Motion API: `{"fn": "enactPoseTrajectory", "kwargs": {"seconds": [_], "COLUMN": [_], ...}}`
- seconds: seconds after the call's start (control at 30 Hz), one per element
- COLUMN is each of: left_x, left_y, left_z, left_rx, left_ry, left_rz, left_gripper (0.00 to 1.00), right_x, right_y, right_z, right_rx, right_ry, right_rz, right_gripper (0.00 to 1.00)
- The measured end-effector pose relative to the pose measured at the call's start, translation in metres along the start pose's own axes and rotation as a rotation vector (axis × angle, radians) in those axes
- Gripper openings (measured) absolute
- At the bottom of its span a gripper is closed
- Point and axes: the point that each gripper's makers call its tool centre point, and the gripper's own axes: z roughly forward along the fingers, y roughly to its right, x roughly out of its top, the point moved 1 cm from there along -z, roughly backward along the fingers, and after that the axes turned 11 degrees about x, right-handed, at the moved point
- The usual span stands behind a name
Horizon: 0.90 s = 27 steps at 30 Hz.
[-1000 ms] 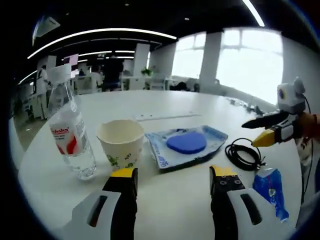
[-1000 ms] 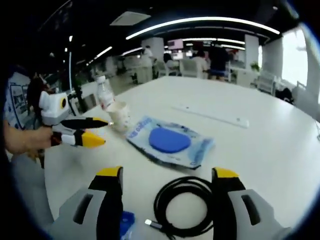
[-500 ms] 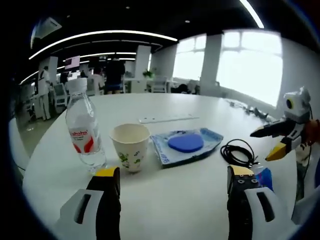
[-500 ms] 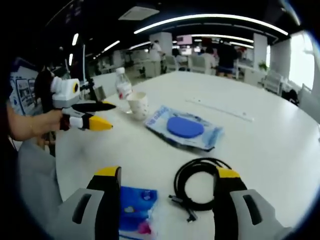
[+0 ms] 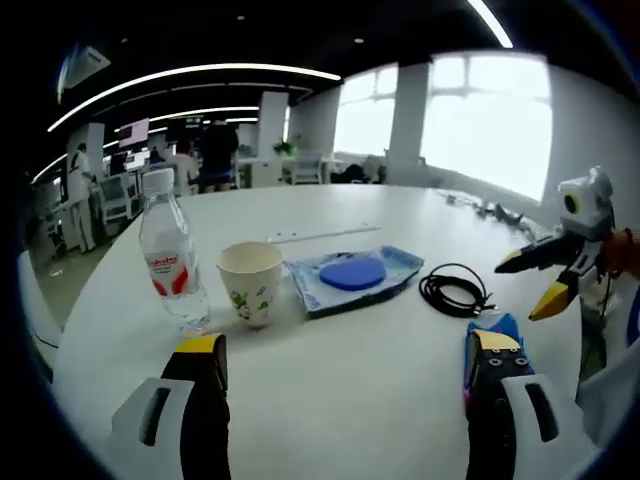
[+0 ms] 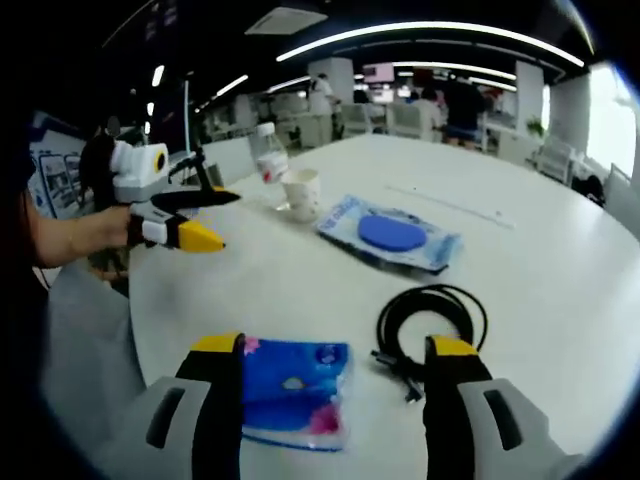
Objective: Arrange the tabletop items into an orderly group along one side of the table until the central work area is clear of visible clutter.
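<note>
both jaws spread, nothing held. right gripper [image 6: 330, 365] hovers just over the blue snack packet [image 6: 290, 390], which lies on the white table [image 6: 560, 290] near the edge; coiled black cable [image 6: 432, 320] just beside it. left gripper [image 5: 345, 365] hangs above bare tabletop; paper cup [image 5: 250, 283], water bottle [image 5: 170, 262] and blue wipes pack [image 5: 350, 278] sit in a row beyond. packet likely light, crinkly, slippery, so pinch a flat edge. cable floppy, grab across the coil. cup crushes easily, take the rim lightly. bottle rigid-ish, heavier, grip mid-body. bottle's red label and wipes print too blurred to read.
</note>
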Motion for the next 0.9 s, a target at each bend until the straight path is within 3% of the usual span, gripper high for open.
{"fn": "enactPoseTrajectory", "kwargs": {"seconds": [0.47,0.6,0.9], "left_x": [-0.014,-0.02,-0.038], "left_y": [0.043,0.054,0.083], "left_z": [-0.023,-0.028,-0.039], "left_rx": [-0.125,-0.155,-0.228], "left_ry": [-0.037,-0.059,-0.109], "left_rz": [0.029,0.015,0.042], "left_gripper": [0.99,0.99,0.97], "right_x": [-0.019,-0.021,-0.039], "right_y": [-0.01,-0.014,-0.012], "right_z": [-0.011,-0.012,-0.009], "right_rx": [0.018,0.03,0.023], "right_ry": [0.003,0.025,0.007], "right_rz": [0.013,0.011,0.002], "right_gripper": [0.68,0.68,0.61]}}
